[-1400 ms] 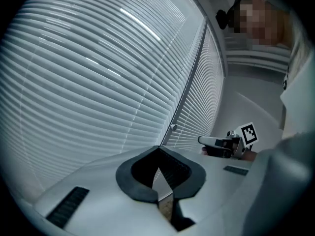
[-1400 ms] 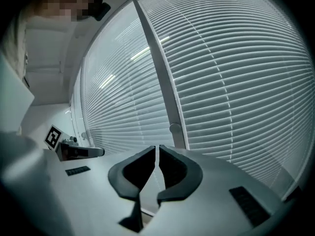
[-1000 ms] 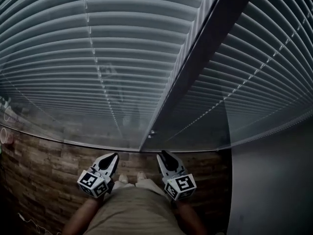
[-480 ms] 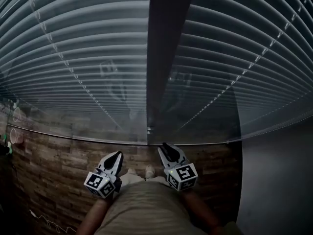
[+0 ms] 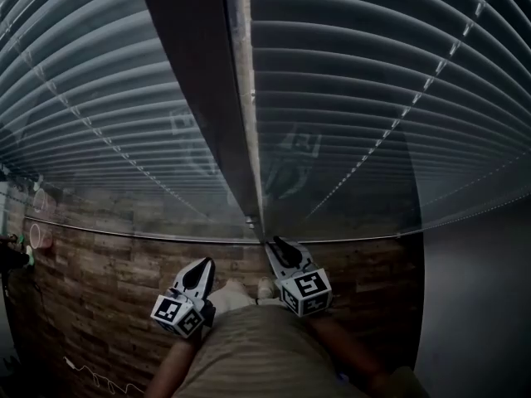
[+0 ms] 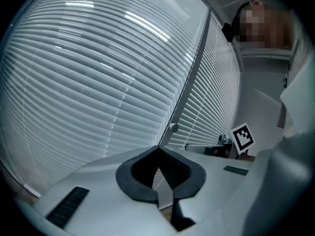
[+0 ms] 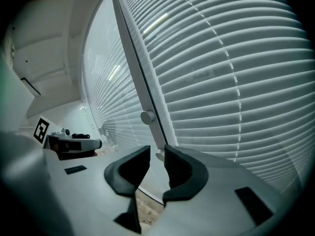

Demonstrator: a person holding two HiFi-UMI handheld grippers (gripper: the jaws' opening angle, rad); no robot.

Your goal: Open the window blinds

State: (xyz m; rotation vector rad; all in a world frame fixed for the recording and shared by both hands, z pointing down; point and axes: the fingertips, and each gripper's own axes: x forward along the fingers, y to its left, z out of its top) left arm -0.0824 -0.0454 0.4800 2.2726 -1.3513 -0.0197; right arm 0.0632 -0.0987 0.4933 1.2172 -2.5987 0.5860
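Since the blinds [image 5: 91, 123] hang with slats shut either side of the post [image 5: 199, 98], this reads as the approach step. The left gripper [image 5: 200, 267] is closed on nothing. The right gripper [image 5: 280, 247] is slightly parted and empty, tips near a small white knob [image 7: 159, 155]; next, I judge, it must find and pinch the tilt control.

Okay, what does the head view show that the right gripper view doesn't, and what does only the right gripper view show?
Only the head view: the person's beige clothing and the marker cube on the right tongs. Only the right gripper view: that tool's dark pads, standing apart, with a small white piece showing in the gap. Both: the slatted blinds, the dark frame post between them, and the left tongs.
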